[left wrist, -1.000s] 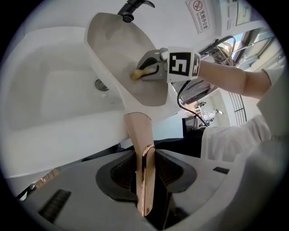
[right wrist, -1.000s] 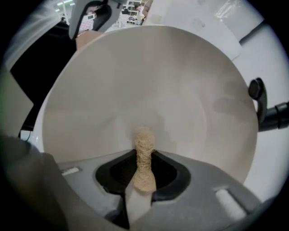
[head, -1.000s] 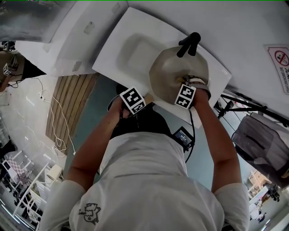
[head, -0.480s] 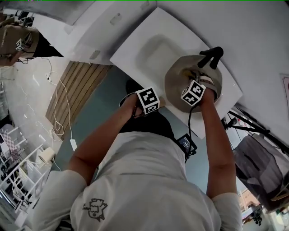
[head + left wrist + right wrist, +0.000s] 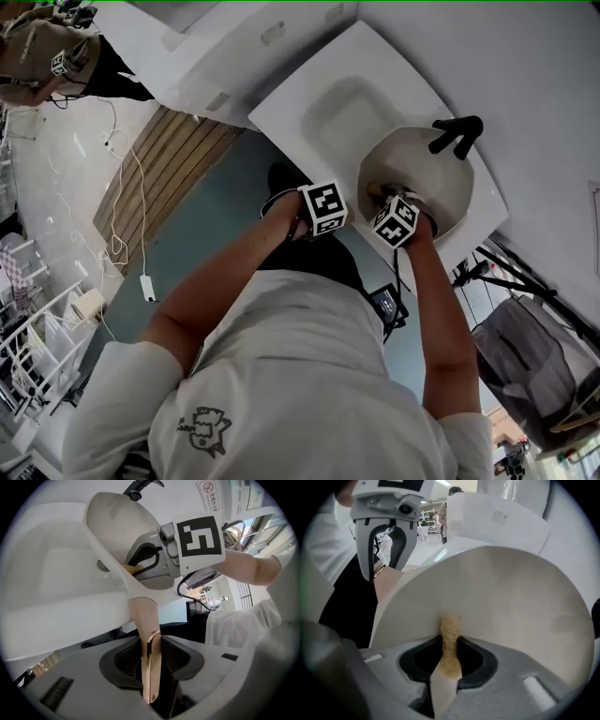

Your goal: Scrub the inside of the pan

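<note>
While the head view looks steeply down over the person's white shirt, the cream-coloured round pan (image 5: 422, 178) shows tilted over the white rectangular sink (image 5: 328, 103), just below the black tap (image 5: 457, 136). The left tool (image 5: 333, 211) meets the pan at its near edge. The right tool (image 5: 386, 202) reaches into the pan's hollow. No water can be made out coming from the tap.

From the left gripper view, the left tool's jaws stand narrow, clamped on the pan's flat tan handle (image 5: 143, 620). The pan is propped on its side above the sink, its open face turned toward the right tool (image 5: 140, 562). That tool carries a yellowish sponge (image 5: 131, 569) against the inner wall.

From the right gripper view, the right tool's jaws are closed on the coarse tan sponge (image 5: 450, 639). The sponge's tip presses on the pan's pale inside (image 5: 501, 602), low and toward the handle side. The left tool (image 5: 386, 559) appears at the upper left, gripping the handle.

By my reading, the scrubbing is under way: both grips are set and the sponge is in contact. How much is done cannot be told, since the inside looks evenly pale, with no dirt or foam that I can see. Only 1 small patch is touched now. The broad floor of the pan and its far wall probably still need passes.
</note>
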The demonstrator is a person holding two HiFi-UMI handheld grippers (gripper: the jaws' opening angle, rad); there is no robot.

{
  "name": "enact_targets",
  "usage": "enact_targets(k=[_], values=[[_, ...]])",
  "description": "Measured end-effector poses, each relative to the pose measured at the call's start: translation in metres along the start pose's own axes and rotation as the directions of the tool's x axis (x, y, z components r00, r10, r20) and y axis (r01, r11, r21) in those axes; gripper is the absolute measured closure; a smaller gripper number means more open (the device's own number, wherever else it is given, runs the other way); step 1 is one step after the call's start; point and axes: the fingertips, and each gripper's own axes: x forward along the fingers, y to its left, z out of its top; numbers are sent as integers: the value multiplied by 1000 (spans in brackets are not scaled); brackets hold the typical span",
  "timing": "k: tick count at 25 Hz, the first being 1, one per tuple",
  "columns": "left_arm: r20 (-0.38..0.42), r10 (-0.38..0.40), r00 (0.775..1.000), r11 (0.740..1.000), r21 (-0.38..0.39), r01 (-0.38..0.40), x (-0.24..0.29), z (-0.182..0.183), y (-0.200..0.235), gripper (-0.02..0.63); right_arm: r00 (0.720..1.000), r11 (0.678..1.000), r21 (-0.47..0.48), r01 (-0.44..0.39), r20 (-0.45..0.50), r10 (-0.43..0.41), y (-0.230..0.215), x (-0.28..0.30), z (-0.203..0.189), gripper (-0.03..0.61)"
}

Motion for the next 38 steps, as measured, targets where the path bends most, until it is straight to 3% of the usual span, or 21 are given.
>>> enact_targets(k=[3,6,12,18,31,38], values=[[-5,6,1000,1000,-3,-6,1,1,1,479,997,996,35,-81,10,81,12,-6,-8,485],[-7,12,1000,1000,-4,-12,0,1,0,479,996,992,90,-91,35,88,13,-21,-15,482],[-10,30,999,1000,-5,-30,0,-1,-1,477,992,960,277,-25,123,-10,-11,-58,-21,480],[-13,87,996,996,9,-87,-2,-3,-2,474,978,900,434,26,177,-114,-21,-91,-31,479],[42,158,987,987,7,-158,-34,2,-12,474,958,857,512,46,219,-183,-23,-133,-39,477],[150,241,959,969,8,-245,-65,17,-12,475,938,841,539,51,263,-225,-27,-148,-29,477]])
